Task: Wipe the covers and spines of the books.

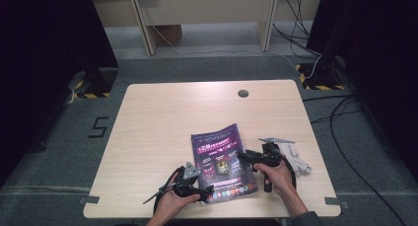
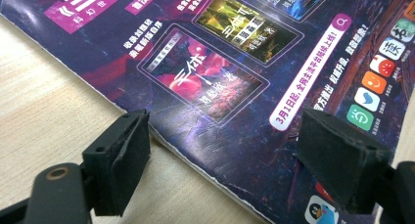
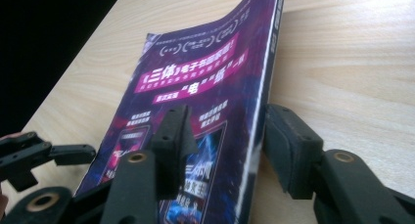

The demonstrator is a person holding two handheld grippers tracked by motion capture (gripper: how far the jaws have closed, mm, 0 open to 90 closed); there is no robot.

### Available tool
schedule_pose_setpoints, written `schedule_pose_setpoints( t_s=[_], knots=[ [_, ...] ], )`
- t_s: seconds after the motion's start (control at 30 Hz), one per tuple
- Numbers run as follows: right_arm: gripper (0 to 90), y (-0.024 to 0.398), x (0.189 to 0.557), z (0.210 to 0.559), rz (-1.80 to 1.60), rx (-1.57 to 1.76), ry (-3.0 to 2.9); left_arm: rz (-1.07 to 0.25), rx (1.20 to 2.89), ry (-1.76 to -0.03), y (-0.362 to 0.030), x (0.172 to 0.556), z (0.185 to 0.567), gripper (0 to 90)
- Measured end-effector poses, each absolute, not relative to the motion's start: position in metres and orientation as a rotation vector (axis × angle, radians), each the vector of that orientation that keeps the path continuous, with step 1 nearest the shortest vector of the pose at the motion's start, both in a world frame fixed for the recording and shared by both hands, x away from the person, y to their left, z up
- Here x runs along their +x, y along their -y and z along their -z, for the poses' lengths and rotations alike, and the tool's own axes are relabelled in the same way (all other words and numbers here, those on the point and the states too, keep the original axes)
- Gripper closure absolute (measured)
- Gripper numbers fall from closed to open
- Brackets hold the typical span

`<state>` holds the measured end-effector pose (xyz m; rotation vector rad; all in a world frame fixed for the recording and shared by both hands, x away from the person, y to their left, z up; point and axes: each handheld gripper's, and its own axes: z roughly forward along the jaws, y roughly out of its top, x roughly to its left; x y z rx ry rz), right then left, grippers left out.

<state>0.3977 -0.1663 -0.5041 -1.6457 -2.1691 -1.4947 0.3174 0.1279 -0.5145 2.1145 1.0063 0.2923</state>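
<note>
The glossy purple magazine point(image 1: 223, 162) lies on the pale wooden surface point(image 1: 162, 117). The left gripper point(image 1: 206, 191) has its jaws open astride the near left corner. The right gripper point(image 1: 242, 156) has its jaws open across the right edge.

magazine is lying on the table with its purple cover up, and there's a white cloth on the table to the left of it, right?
Not quite: the white cloth lies to the right of the magazine, not the left, just beyond the right gripper. The high view shows it. The rest holds: the magazine lies on the table with its purple cover up.
</note>
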Motion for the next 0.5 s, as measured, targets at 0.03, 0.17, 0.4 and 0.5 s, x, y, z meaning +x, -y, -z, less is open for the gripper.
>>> schedule_pose_setpoints(
  t_s=[0.03, 0.17, 0.4, 0.5],
  knots=[
    [57.8, 0.165, 0.397, 0.503, 1.491, -1.629, 2.185, -0.292, 2.114, -1.005, -0.128, 0.317, 0.515, 19.3],
    [64.2, 0.152, 0.391, 0.504, 1.450, -1.524, 2.256, -0.293, 2.115, -1.007, -0.129, 0.317, 0.514, 19.3],
    [68.9, 0.147, 0.391, 0.499, 1.356, -1.469, 2.410, -0.292, 2.116, -1.003, -0.129, 0.317, 0.515, 19.3],
    [70.1, 0.147, 0.391, 0.499, 1.337, -1.457, 2.433, -0.292, 2.117, -1.005, -0.129, 0.317, 0.514, 19.3]
  ],
)
